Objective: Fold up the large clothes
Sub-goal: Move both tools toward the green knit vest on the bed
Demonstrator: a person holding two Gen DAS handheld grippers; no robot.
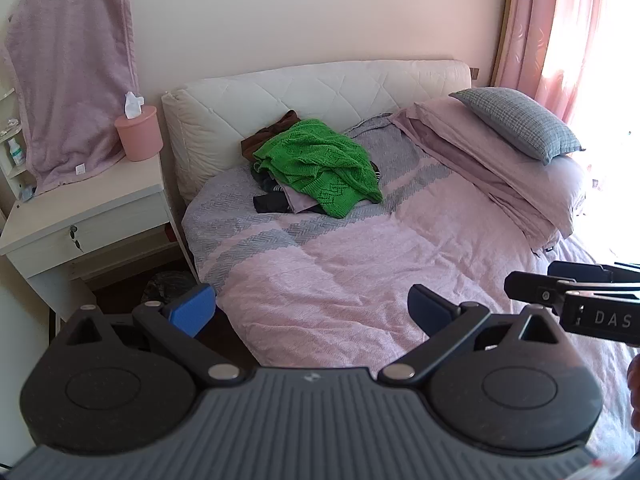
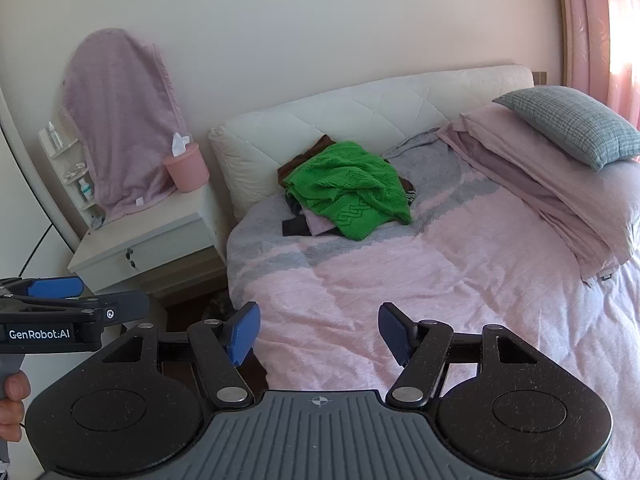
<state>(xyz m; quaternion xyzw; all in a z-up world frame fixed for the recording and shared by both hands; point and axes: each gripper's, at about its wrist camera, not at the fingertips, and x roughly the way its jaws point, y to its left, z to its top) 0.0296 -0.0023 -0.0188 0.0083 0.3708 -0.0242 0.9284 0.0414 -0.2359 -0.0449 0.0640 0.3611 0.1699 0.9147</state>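
A green knitted sweater (image 1: 320, 166) (image 2: 350, 188) tops a heap of clothes near the head of the bed, with brown, dark and pale lilac garments under it. My left gripper (image 1: 310, 312) hovers open above the near part of the pink bedspread (image 1: 360, 280), far short of the heap. My right gripper (image 2: 320, 330) is also open with nothing between its blue pads, over the bed's near left corner. In each view the other gripper shows at the edge.
A white nightstand (image 1: 84, 216) with a pink tissue box (image 1: 139, 132) stands left of the bed, a lilac towel (image 1: 72, 72) draped behind it. Folded lilac bedding (image 2: 560, 200) and a grey checked pillow (image 2: 572, 124) lie at the right. Pink curtains (image 1: 560, 20) hang beyond.
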